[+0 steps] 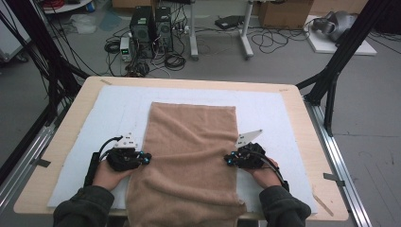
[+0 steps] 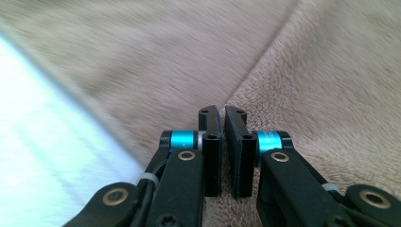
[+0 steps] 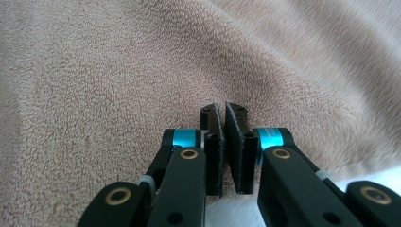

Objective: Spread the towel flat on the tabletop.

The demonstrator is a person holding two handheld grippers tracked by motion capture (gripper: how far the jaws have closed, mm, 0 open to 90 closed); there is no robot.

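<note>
On the table (image 1: 56,156) lies 1 white mat (image 1: 113,101), and on it 1 tan towel (image 1: 191,142), spread from 12 o'clock down to 6 o'clock, where it hangs over the near edge. 2 grippers meet its long sides: the left gripper (image 1: 147,157) at 9 o'clock, the right gripper (image 1: 227,160) at 3 o'clock. Each has its 2 jaws drawn narrow, nearly together, with the towel's edge pinched between them. 2 hands hold them.
</note>
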